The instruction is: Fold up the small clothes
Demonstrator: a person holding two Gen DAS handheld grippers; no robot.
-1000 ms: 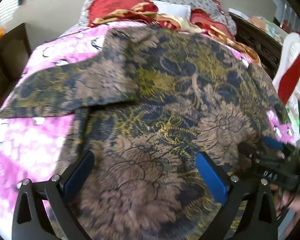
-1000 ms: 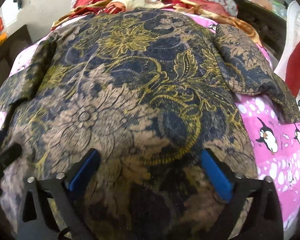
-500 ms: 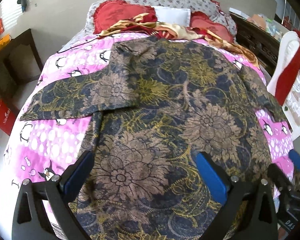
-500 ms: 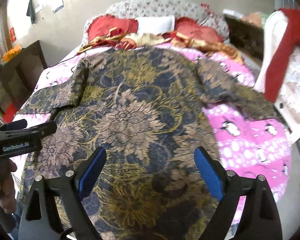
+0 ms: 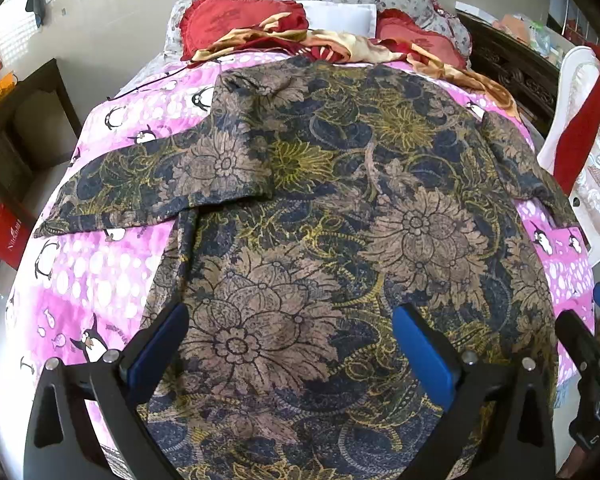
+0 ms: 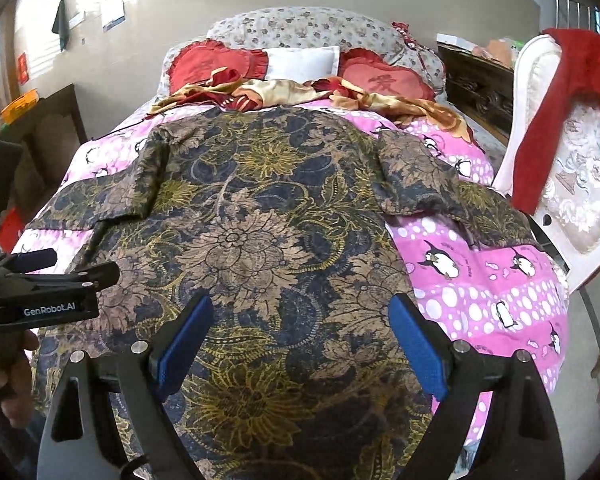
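A dark blue shirt (image 5: pixel 320 208) with gold and tan flowers lies spread flat on a pink penguin-print bedspread (image 5: pixel 100 276), collar end far, both sleeves out to the sides. In the right wrist view the same shirt (image 6: pixel 252 240) fills the middle of the bedspread (image 6: pixel 488 292). My left gripper (image 5: pixel 292 340) hangs open above the shirt's near hem, nothing between its blue pads. My right gripper (image 6: pixel 300 340) is also open and empty above the hem. The left gripper (image 6: pixel 56 268) shows at the left edge of the right wrist view, held by a hand.
Red heart cushions (image 6: pixel 384 80), a white pillow (image 6: pixel 304 62) and a crumpled gold and red cloth (image 6: pixel 300 96) lie at the bed's head. A white chair (image 6: pixel 572 184) with a red garment stands right of the bed. Dark wooden furniture (image 5: pixel 24 136) stands on the left.
Both grippers have lifted and drawn back from the shirt, the right one much more. The whole shirt and the bed's head now show. Both stay open and empty.
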